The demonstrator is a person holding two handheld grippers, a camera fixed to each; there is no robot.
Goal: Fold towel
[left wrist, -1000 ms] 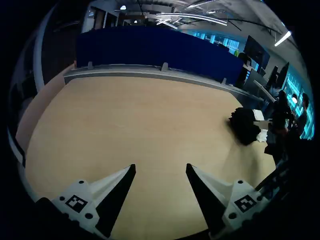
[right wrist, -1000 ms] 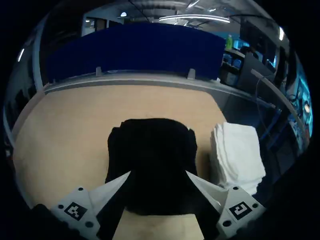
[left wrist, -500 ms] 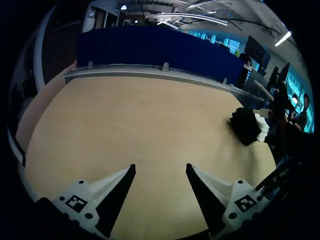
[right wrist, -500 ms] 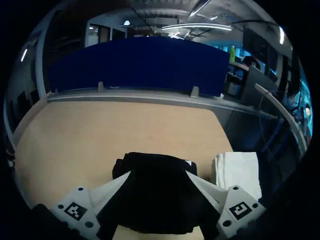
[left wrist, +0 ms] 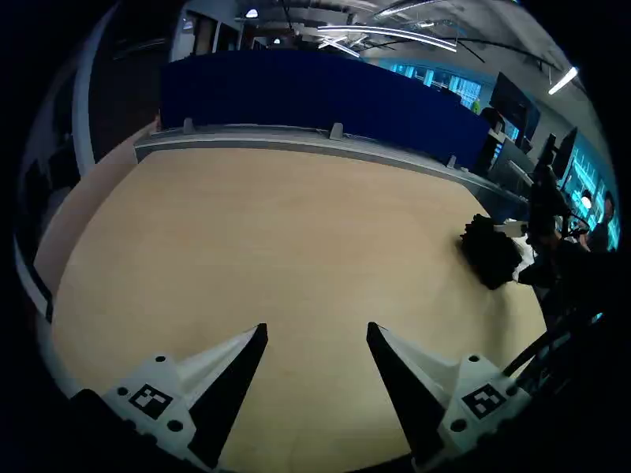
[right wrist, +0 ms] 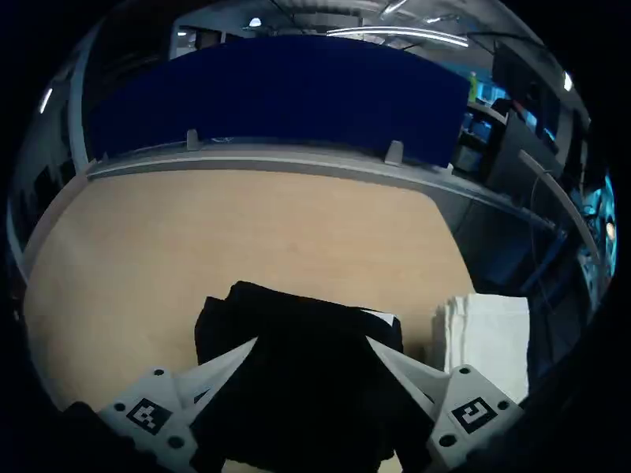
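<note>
A folded black towel (right wrist: 304, 370) lies on the pale wooden table (right wrist: 237, 229). It fills the gap between the wide-apart fingers of my right gripper (right wrist: 311, 343), which stands open around it. In the left gripper view the same black towel (left wrist: 489, 251) is a dark bundle at the table's far right edge, with a person's dark sleeve (left wrist: 564, 268) beside it. My left gripper (left wrist: 315, 331) hovers open over the bare table (left wrist: 276, 229), with nothing between its fingers.
A stack of folded white towels (right wrist: 485, 343) sits just right of the black towel, near the table's right edge. A blue partition (right wrist: 276, 87) runs along the far edge. Desks, monitors and another person (left wrist: 603, 221) are beyond the right side.
The right gripper view dipped and rose, so the black towel slid lower between its fingers, then shifted a little left. The left gripper turned slightly; it stays open.
</note>
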